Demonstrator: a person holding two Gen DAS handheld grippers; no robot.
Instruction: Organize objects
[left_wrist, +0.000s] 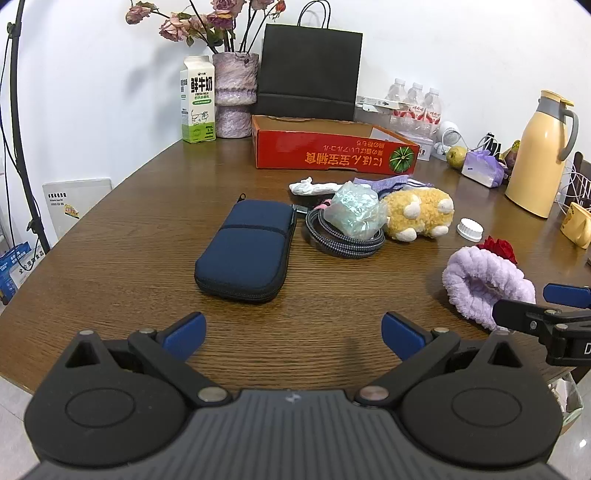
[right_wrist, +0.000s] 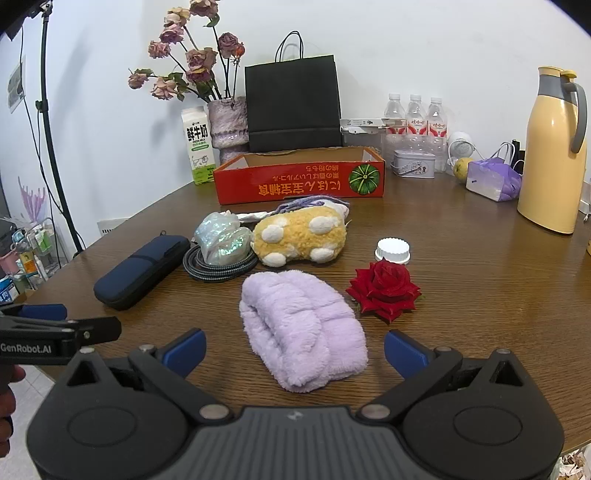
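Left gripper (left_wrist: 293, 332) low over the near edge of the round wooden table (left_wrist: 147, 229), fingers spread wide, only bare wood between them. Right gripper (right_wrist: 294, 349) likewise wide apart, blue pads either side of the near end of the folded lilac fleece cloth (right_wrist: 303, 328) – no contact visible on either pad.

Orientation of task items:
- Navy zip case (left_wrist: 245, 249): flat on the table just ahead of the left gripper, long axis running away from that camera and leaning slightly right; elastic band across its middle, pull tab at the far end.
- Lilac fleece cloth: long axis roughly away from the right camera, far end tilted left; folded, rolled edge at the near side.
- Coiled braided cable (left_wrist: 343, 236): flat loop just right of the case, with the crumpled iridescent wrapper (left_wrist: 356, 216) resting on it.
- Yellow plush toy (right_wrist: 299, 236): on its side, white paws toward the right camera, long axis across the view; touching the wrapper.
- Red rose head (right_wrist: 384, 290): bloom upward, just right of the cloth; white ribbed cap (right_wrist: 392, 251) behind it, apart.
- Purple-and-white fabric (left_wrist: 384, 182) and a white crumpled piece (left_wrist: 314, 186) behind the plush.

Containers:
- Red cardboard tray (right_wrist: 299, 184) – open top, printing upside down, behind the pile; visible part of the interior shows only cardboard.
- Black paper bag (right_wrist: 293, 103) upright behind the tray; contents not visible.
- Fuzzy vase (right_wrist: 227, 125) holding dried roses; milk carton (right_wrist: 197, 147) beside it.
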